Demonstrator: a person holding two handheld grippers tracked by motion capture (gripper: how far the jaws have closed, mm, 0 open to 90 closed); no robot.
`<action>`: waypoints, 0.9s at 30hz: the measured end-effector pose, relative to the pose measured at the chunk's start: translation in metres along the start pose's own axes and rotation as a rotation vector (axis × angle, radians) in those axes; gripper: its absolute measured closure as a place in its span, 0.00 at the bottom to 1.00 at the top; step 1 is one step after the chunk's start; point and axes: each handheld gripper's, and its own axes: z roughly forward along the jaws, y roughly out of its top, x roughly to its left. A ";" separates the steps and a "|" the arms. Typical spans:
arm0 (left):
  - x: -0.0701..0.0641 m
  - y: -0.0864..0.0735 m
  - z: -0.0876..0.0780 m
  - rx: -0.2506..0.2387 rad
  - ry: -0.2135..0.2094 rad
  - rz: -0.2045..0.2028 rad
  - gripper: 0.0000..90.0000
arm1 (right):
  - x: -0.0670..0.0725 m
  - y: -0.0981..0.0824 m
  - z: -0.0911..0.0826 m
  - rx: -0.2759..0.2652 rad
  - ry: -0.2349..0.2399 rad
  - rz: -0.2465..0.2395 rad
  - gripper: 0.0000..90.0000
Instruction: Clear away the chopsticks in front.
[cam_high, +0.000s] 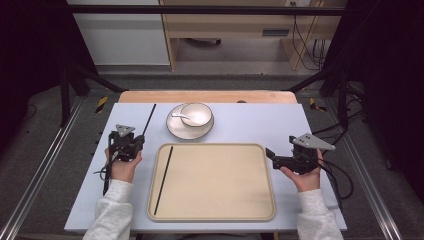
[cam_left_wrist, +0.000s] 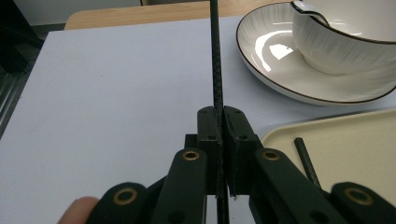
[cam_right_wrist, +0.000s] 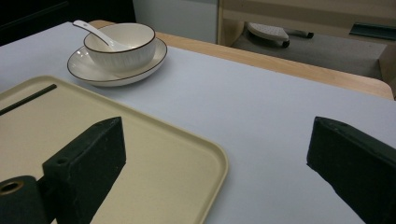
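**Black chopstick pinched in my left claw, left of the tray**

The black chopstick (cam_left_wrist: 216, 60) I'm holding is a thin, straight, dark rod with a finely ribbed surface. In the left gripper view it runs up the middle of the frame, from between the jaws toward the top edge. In the high view its long axis climbs from my left claw (cam_high: 136, 142) toward the upper centre, leaning slightly right, over the pale blue counter (cam_high: 100, 175). My left claw is pressed together on it. A second chopstick (cam_high: 163, 180) lies along the left side of the beige tray (cam_high: 220, 215), nearly parallel. The white bowl (cam_high: 197, 114) sits on its plate (cam_high: 175, 129) above the tray, with a spoon (cam_high: 180, 116) in it. My right claw (cam_high: 270, 155) stands spread at the tray's right edge, holding nothing.
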 end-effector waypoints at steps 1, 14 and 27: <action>-0.001 -0.002 -0.002 0.000 0.005 -0.003 0.95 | 0.000 0.000 0.000 -0.001 0.001 0.002 0.05; -0.022 -0.026 -0.042 -0.042 0.015 -0.060 0.95 | 0.000 0.001 -0.005 -0.014 0.001 0.016 0.04; -0.055 -0.063 -0.059 -0.062 0.001 -0.135 0.95 | -0.001 0.001 -0.009 -0.023 0.005 0.022 0.04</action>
